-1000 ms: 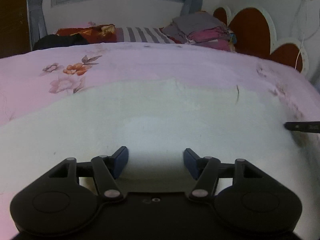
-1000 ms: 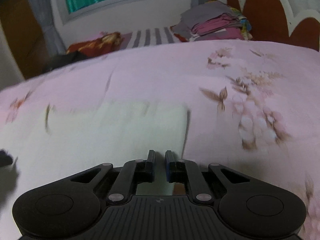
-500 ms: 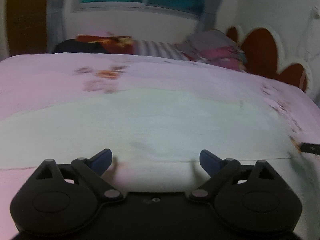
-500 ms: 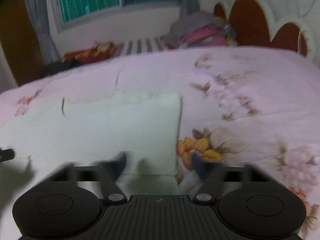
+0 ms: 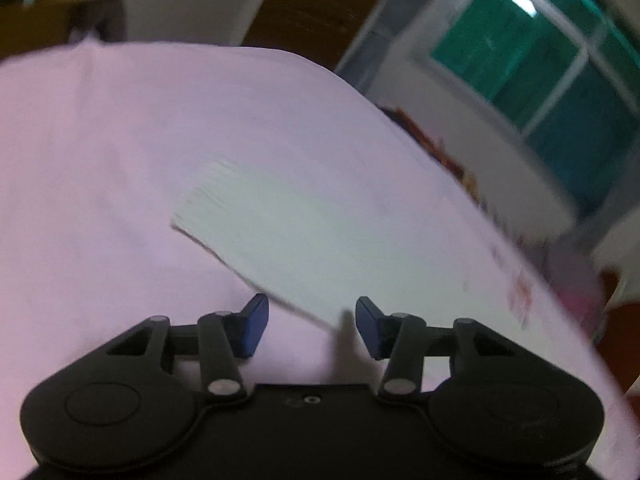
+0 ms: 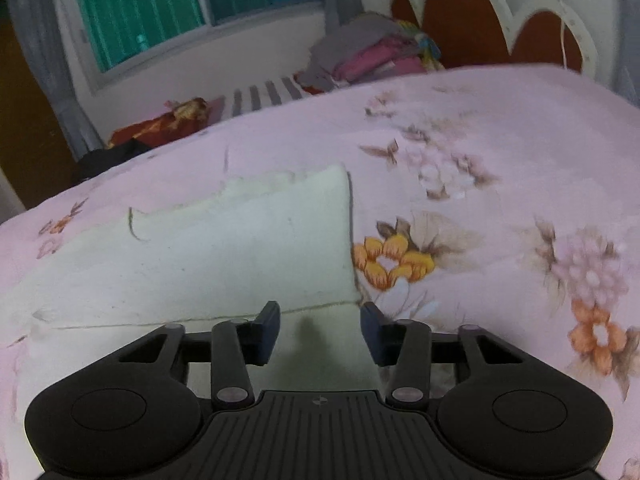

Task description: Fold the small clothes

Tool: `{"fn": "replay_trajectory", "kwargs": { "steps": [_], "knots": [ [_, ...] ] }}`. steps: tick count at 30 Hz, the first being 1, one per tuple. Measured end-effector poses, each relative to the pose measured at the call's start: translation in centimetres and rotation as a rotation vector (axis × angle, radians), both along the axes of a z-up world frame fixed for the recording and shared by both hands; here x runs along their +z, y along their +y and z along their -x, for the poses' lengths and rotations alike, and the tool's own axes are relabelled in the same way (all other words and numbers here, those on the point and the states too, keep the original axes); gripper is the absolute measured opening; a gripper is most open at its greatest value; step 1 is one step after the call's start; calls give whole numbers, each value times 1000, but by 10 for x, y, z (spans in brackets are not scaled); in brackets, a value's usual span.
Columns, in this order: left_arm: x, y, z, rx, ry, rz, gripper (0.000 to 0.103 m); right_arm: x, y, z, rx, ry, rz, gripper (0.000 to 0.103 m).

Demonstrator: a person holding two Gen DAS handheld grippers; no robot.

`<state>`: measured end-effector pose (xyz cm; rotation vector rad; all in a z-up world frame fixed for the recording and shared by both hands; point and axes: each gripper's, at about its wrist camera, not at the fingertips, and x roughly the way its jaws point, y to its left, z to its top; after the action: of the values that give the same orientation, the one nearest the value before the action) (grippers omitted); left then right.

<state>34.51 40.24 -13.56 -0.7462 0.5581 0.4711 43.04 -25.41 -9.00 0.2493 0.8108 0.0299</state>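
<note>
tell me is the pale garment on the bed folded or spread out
Folded: in the right wrist view the pale garment shows a doubled layer, its upper edge ending above a lower layer near the fingers.

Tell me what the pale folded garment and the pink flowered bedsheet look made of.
Pale folded garment: soft matte knit, likely cotton, judging by its limp stitched hem. Pink flowered bedsheet: thin printed woven fabric, smooth, faintly wrinkled; fibre unclear.

Left claw (image 5: 308, 326), jaws spread and empty, hangs tilted over a pink bed (image 5: 100, 160); a blurred white cloth (image 5: 304, 232) lies ahead, a green window (image 5: 540, 64) beyond.
</note>
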Motion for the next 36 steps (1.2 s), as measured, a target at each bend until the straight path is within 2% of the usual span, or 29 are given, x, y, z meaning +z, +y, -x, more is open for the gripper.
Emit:
{"fn": "replay_trajectory", "kwargs": {
  "steps": [3, 5, 7, 10, 12, 15, 16, 21, 25, 27, 32, 36],
  "knots": [
    [-8, 22, 0, 73, -79, 120, 46, 1, 5, -1, -7, 5, -3, 45],
    [-9, 30, -5, 99, -86, 131, 37, 2, 8, -2, -10, 6, -7, 45],
    [-8, 34, -8, 119, -85, 123, 2, 2, 11, -3, -13, 10, -4, 45],
    [3, 30, -3, 157, -229, 76, 3, 5, 12, -4, -19, 11, -10, 45],
    [6, 24, -17, 127, -182, 54, 3, 7, 11, -4, -22, 6, -12, 45],
    [1, 18, -42, 81, -74, 93, 3, 7, 7, -3, -28, 7, -19, 45],
    [5, 11, -46, 60, -84, 75, 3, 6, 6, -4, -32, 8, -23, 45],
    [40, -56, -83, -166, -141, -31, 3, 8, -3, -4, -55, -4, -34, 45],
    [64, -140, -130, -404, -153, -88, 3, 8, -11, -5, -71, -7, -46, 45],
    [67, -181, -154, -501, -151, -104, 3, 9, -15, -6, -75, -10, -55, 45],
    [69, -301, -194, -749, -102, -208, 3, 12, -29, -9, -89, -25, -79, 45],
    [50, -372, -186, -928, -72, -279, 3, 15, -43, -8, -105, -36, -104, 45]
  ]
}}
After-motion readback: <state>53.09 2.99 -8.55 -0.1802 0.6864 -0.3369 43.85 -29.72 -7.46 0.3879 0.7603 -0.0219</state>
